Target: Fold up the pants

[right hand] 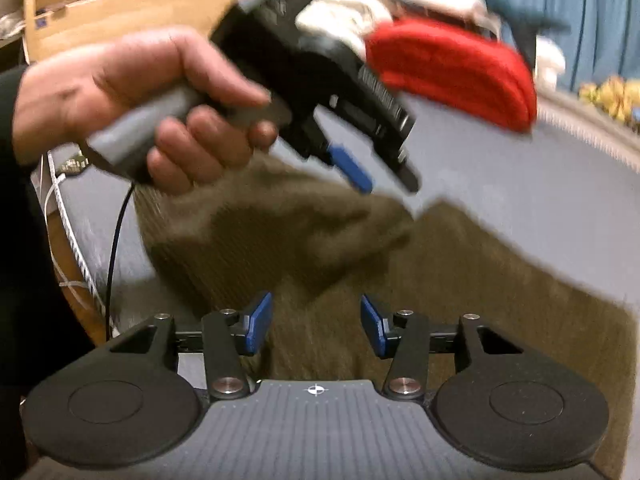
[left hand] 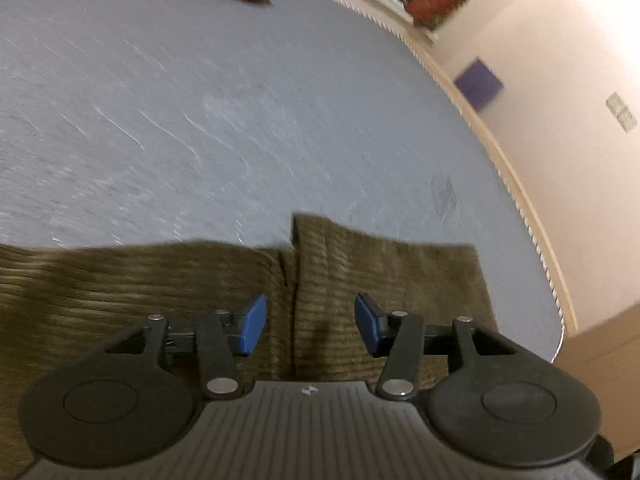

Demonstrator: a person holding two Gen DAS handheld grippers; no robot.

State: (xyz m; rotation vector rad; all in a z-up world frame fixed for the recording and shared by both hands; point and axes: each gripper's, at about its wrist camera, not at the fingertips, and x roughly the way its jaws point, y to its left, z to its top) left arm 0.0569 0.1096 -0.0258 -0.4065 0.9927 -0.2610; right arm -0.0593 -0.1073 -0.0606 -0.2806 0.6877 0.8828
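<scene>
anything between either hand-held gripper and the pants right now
Nothing visible. The left hand-held gripper hangs open right over the olive corduroy pants on the grey surface. The right hand-held gripper is open above the same cloth. The red knit item lies well beyond the pants, out of the way.

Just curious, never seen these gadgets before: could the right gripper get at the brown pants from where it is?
Probably yes. The right gripper has its jaws open right over the pants, with nothing between them and the cloth.

Both tools gape, pads apart: left tool (left hand: 307, 325), right tool (right hand: 316, 328), nothing gripped.
</scene>
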